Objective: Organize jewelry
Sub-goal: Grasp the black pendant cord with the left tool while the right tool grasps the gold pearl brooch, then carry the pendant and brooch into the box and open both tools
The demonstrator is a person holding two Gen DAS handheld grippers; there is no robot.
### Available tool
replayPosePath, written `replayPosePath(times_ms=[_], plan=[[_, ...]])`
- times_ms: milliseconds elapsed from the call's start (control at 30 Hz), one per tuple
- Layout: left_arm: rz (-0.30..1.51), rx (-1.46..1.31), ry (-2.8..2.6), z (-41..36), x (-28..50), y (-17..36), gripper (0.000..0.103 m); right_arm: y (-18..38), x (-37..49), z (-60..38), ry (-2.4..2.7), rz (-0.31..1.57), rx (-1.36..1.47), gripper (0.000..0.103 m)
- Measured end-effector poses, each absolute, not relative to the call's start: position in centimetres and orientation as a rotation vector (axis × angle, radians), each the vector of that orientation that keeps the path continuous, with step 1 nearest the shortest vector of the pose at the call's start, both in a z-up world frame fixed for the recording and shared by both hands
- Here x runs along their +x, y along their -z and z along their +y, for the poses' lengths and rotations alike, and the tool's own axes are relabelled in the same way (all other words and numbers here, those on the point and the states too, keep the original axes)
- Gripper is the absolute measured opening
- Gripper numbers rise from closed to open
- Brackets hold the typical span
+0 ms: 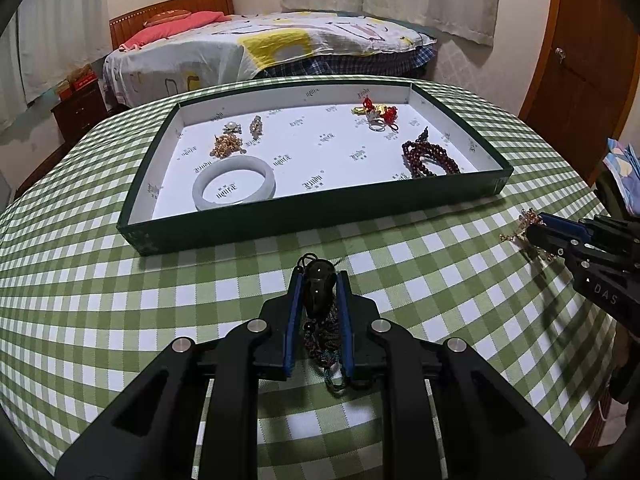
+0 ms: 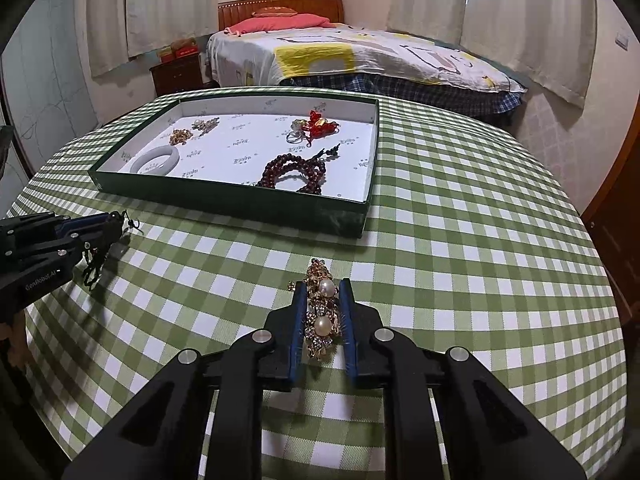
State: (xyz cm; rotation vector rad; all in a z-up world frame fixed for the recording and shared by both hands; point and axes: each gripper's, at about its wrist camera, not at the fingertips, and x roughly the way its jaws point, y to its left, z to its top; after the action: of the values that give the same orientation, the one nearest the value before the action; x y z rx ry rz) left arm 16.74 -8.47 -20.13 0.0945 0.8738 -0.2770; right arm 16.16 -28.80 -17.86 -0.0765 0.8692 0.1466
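On the green checked tablecloth, my left gripper [image 1: 319,276] is shut on a dark pendant [image 1: 316,286] whose braided cord [image 1: 326,344] trails back between the fingers. My right gripper [image 2: 323,286] is shut on a gold brooch with two pearls [image 2: 322,320], and it also shows at the right edge of the left wrist view [image 1: 532,228]. Just beyond both stands a dark green tray [image 1: 320,216] with a white lining. It holds a pale jade bangle [image 1: 234,184], dark red bead strands [image 1: 430,158], gold pieces [image 1: 226,146] and a red knotted charm with a ring [image 1: 378,114].
The round table's edge [image 2: 592,240] curves away close on the right. Behind the table are a bed [image 1: 260,48], a dark nightstand [image 1: 80,108] and a wooden door [image 1: 580,60]. Curtains [image 2: 520,20] cover the windows.
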Motion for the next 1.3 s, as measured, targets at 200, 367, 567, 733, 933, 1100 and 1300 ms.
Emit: replayPosePath(times_ms=[200,367,567,733,933,1100,1300], plan=[[0.869,0.089,0.281,-8.4,16.6,19.9,0.017,17.5,16.1,-28.8,-0.147,0.863,-0.072,0.017],[0.854,0.079,0.288,-8.4,16.3,19.1,0.017,16.7,15.9,-28.7,-0.154,0.847,-0.059,0.017],[0.817,0.064,0.298,-8.3,16.1,17.2,0.017,14.4,15.6,-28.2,-0.167,0.799,-0.041,0.017],[0.773,0.047,0.305,-8.2,16.3,15.1,0.017,12.1,15.9,-27.4,-0.181,0.749,-0.043,0.017],[0.711,0.019,0.301,-7.8,17.1,12.4,0.017,9.4,17.0,-25.6,-0.204,0.681,-0.043,0.017],[0.67,-0.006,0.28,-7.3,18.6,10.5,0.017,7.7,18.4,-24.1,-0.223,0.626,-0.039,0.017],[0.624,-0.027,0.266,-7.2,20.9,8.8,0.017,6.0,21.1,-22.1,-0.247,0.565,-0.007,0.017]])
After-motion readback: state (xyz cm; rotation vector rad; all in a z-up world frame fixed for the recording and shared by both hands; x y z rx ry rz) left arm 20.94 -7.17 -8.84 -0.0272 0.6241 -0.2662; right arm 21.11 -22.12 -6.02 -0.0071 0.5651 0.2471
